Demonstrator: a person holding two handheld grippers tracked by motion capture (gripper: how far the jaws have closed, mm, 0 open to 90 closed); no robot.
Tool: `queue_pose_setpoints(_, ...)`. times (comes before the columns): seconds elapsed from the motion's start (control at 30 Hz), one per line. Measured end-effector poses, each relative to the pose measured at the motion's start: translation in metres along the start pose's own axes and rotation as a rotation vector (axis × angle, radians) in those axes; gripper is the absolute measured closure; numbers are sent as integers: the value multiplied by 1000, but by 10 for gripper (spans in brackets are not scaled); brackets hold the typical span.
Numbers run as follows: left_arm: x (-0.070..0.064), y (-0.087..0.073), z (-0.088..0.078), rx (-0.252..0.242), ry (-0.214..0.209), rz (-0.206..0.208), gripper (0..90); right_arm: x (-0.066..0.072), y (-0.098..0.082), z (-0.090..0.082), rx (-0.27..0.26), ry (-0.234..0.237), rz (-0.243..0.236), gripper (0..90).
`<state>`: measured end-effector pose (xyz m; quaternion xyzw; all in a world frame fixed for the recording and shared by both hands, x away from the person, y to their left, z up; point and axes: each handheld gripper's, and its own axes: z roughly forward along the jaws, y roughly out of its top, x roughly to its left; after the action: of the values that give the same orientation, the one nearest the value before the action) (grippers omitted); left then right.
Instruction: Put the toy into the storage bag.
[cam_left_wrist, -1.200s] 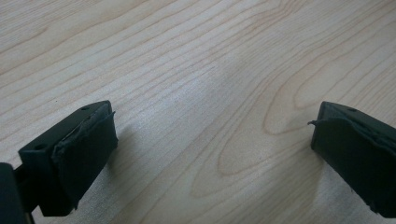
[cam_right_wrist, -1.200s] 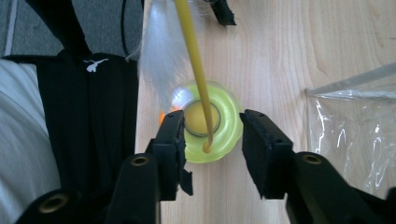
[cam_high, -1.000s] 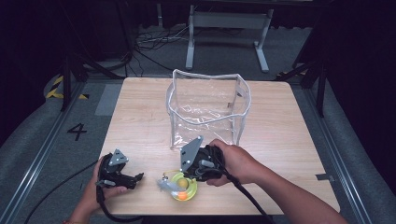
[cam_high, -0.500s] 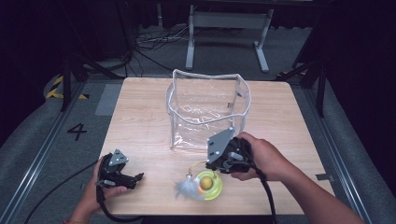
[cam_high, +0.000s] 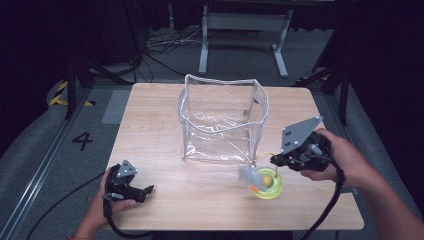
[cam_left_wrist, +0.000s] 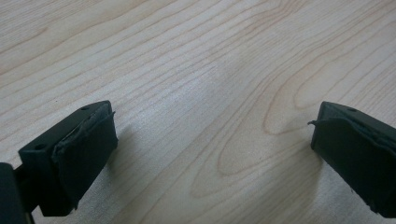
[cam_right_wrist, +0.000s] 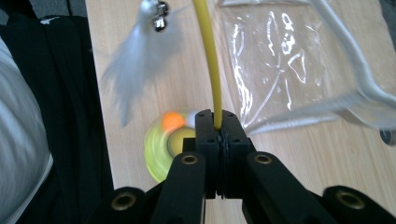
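A cat toy with a lime-green round base (cam_high: 268, 186) and a white feather (cam_high: 247, 174) hangs just over the table's front right, below the right corner of the clear bag (cam_high: 222, 120). My right gripper (cam_high: 276, 161) is shut on the toy's thin yellow rod (cam_right_wrist: 211, 60). In the right gripper view the rod rises from between the closed jaws, with the feather (cam_right_wrist: 135, 60) and a small bell (cam_right_wrist: 159, 9) at its top. The blurred base (cam_right_wrist: 159, 144) carries an orange ball (cam_right_wrist: 172, 120). My left gripper (cam_high: 148, 190) rests at the front left, open (cam_left_wrist: 210, 135) over bare wood.
The clear plastic bag stands upright and open-topped in the middle of the wooden table (cam_high: 150, 115). A metal stand (cam_high: 240, 30) and cables lie on the floor behind. A dark sleeve (cam_right_wrist: 56, 93) runs along the table's front edge.
My right gripper has carried the toy rightward and slightly up, from the front of the bag's left side to its right corner. The left gripper has stayed put.
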<state>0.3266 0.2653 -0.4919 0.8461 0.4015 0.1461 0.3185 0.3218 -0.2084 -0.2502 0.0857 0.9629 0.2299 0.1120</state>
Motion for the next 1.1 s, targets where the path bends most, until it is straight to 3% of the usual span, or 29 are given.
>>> queue_pose_setpoints(0.2,0,0,0,1,0,0,6,-21,-21,-27,20,-34,67,885)
queue_pose_setpoints(0.43,0,0,0,1,0,1,6,-46,-28,-36,59,-69,113,885)
queue_pose_setpoints(0.7,0,0,0,0,0,0,6,-78,-19,-35,81,-117,169,885)
queue_pose_setpoints(1.1,0,0,0,0,0,0,6,-119,1,-60,70,-197,203,886)
